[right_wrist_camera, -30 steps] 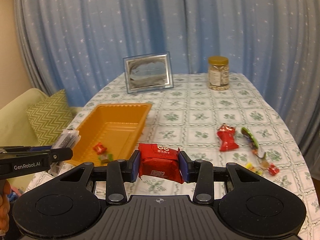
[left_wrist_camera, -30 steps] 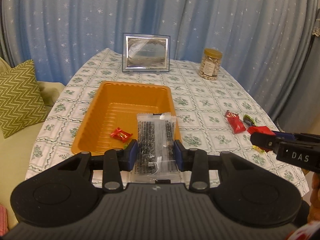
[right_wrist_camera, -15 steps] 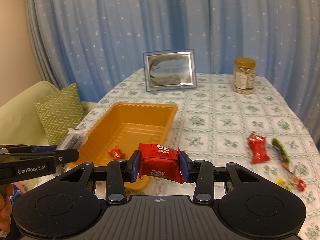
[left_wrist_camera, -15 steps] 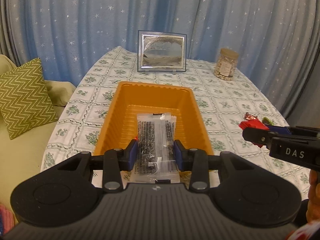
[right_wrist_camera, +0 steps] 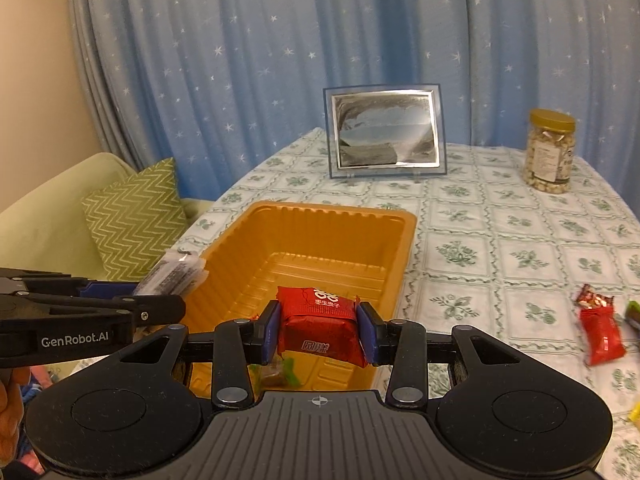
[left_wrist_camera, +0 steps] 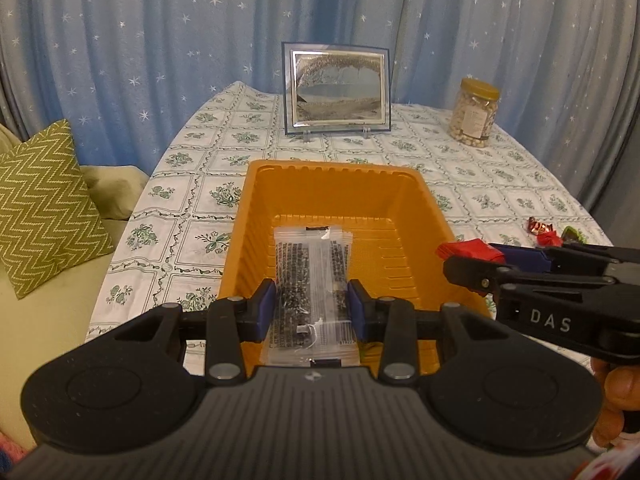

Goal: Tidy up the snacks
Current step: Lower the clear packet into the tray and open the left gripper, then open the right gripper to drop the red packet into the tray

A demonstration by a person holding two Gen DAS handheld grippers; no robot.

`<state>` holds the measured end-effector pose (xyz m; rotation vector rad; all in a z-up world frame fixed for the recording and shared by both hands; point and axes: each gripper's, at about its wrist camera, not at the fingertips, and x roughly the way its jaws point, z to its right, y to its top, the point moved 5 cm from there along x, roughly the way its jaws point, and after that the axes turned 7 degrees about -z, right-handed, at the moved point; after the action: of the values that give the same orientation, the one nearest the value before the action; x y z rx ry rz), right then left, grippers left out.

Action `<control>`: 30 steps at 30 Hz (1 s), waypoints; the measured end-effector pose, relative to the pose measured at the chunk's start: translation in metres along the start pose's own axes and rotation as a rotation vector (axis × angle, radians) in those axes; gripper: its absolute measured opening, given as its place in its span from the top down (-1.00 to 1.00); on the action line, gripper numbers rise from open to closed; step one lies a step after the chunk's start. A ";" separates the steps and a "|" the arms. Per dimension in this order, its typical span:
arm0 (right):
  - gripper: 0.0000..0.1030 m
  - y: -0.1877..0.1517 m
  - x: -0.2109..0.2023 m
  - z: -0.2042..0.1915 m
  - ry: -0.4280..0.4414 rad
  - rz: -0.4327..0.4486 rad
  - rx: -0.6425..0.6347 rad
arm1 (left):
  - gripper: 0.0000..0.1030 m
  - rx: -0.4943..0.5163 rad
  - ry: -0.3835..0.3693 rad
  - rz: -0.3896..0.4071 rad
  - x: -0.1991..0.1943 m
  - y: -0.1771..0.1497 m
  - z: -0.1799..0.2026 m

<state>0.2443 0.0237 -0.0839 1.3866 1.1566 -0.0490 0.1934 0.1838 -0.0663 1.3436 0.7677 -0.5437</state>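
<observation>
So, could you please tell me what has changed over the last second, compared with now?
Both claws carried their snacks in over the orange tray: the left claw with the clear packet now sits centred over it, and the right claw with the red packet has swung left above its near end. Nothing was released. The tray, picture frame, jar and loose snacks stayed put.
</observation>
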 end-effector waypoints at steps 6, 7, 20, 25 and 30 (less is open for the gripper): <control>0.20 0.002 0.014 -0.001 0.011 -0.017 0.002 | 0.31 -0.001 -0.007 -0.017 0.017 0.000 -0.003; 0.20 0.002 0.015 -0.001 0.012 -0.018 0.001 | 0.31 0.001 -0.004 -0.017 0.018 0.001 -0.003; 0.20 0.001 0.017 0.002 0.006 -0.020 0.021 | 0.17 -0.026 0.035 0.010 0.011 0.001 -0.012; 0.20 0.001 0.017 -0.004 0.020 -0.015 0.009 | 0.17 -0.043 0.049 0.014 0.004 -0.001 -0.021; 0.20 0.002 0.018 -0.008 0.036 -0.005 0.007 | 0.17 -0.051 0.053 0.011 0.003 -0.004 -0.025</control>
<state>0.2498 0.0411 -0.0923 1.3955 1.1906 -0.0324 0.1878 0.2080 -0.0727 1.3181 0.8122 -0.4786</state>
